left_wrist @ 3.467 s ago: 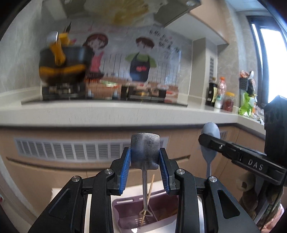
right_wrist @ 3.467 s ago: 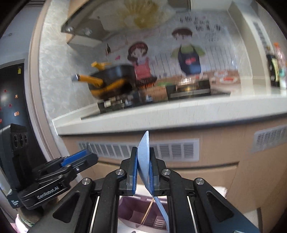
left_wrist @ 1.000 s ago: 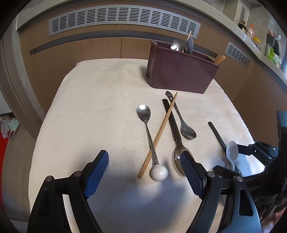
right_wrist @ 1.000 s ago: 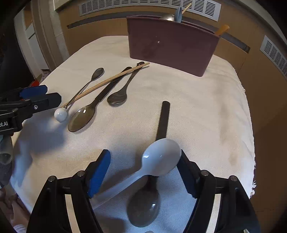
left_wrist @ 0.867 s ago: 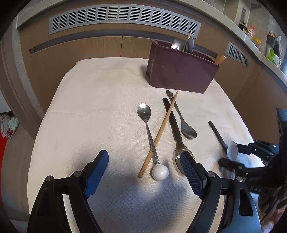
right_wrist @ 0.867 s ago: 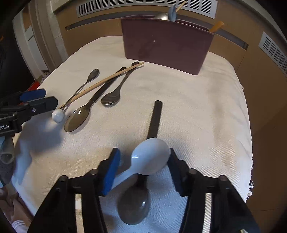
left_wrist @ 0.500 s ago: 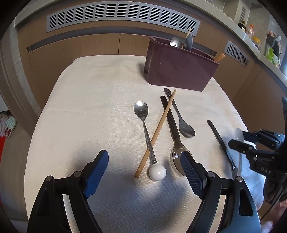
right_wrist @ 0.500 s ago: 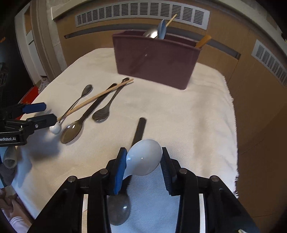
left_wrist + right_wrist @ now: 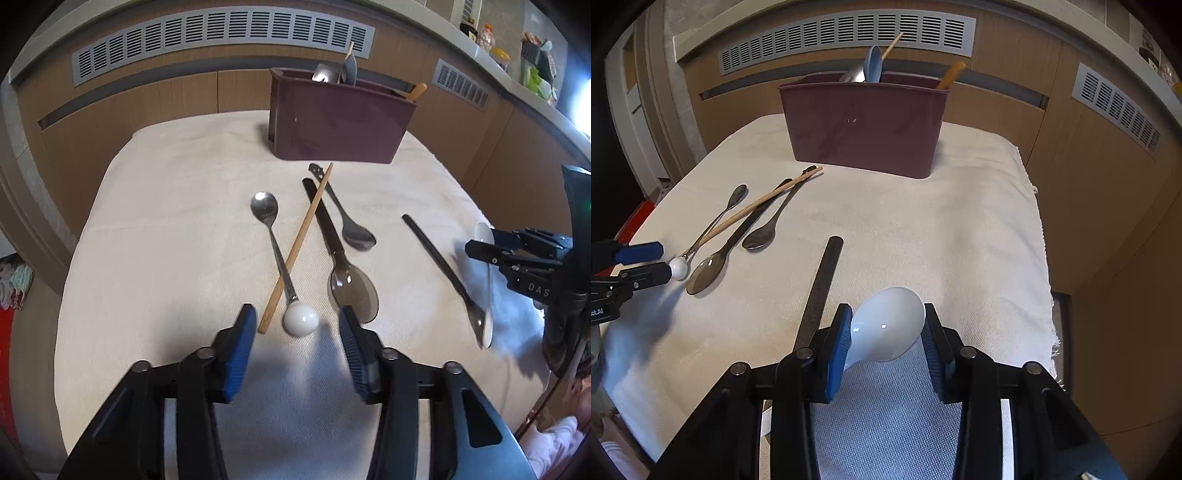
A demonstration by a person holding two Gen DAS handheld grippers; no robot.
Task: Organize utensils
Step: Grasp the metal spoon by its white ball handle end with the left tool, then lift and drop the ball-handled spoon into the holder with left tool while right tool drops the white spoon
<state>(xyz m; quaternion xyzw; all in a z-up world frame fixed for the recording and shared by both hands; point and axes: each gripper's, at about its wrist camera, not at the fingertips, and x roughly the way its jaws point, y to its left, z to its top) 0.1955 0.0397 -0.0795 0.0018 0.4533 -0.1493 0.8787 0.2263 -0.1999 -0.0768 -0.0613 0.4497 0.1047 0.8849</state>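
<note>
Several utensils lie loose on the cloth (image 9: 166, 229), awaiting the maroon caddy (image 9: 864, 125) at twelve o'clock. Right gripper (image 9: 886, 332) clamps the white spoon (image 9: 888, 328) to carry it there; left gripper (image 9: 295, 343), jaws apart, frames the ball-ended spoon (image 9: 280, 262).

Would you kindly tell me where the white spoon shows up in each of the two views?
Left wrist view: white spoon at the far right, held in the right hand-held gripper.
Right wrist view: bottom centre, between the blue pads.
Shared landmark: the maroon utensil box.
</note>
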